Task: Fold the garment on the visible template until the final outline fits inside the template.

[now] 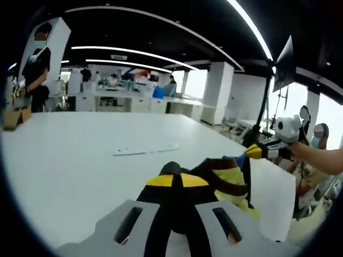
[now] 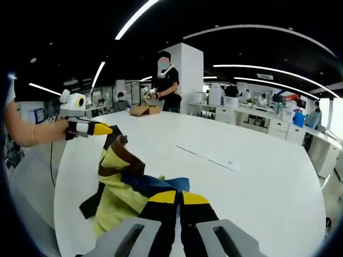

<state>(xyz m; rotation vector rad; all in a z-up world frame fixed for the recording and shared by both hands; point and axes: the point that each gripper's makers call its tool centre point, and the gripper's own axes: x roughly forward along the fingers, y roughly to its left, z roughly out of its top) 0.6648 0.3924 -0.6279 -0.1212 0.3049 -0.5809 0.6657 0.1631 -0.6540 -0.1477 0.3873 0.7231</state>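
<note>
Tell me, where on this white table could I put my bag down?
The table is bare beyond the pale strip, out to its far edge. It is crowded near the grippers, where the yellow, brown and blue garment lies bunched. A cardboard box sits at the far edge.

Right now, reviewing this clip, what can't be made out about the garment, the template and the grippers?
- Garment: bunched, lower edge behind the right gripper in the right gripper view; full outline unreadable.
- Left gripper: its closed jaws cover the cloth they pinch in the left gripper view.
- Template: no clear outline; only a faint pale strip on the table.
- Box: too small to identify.
</note>
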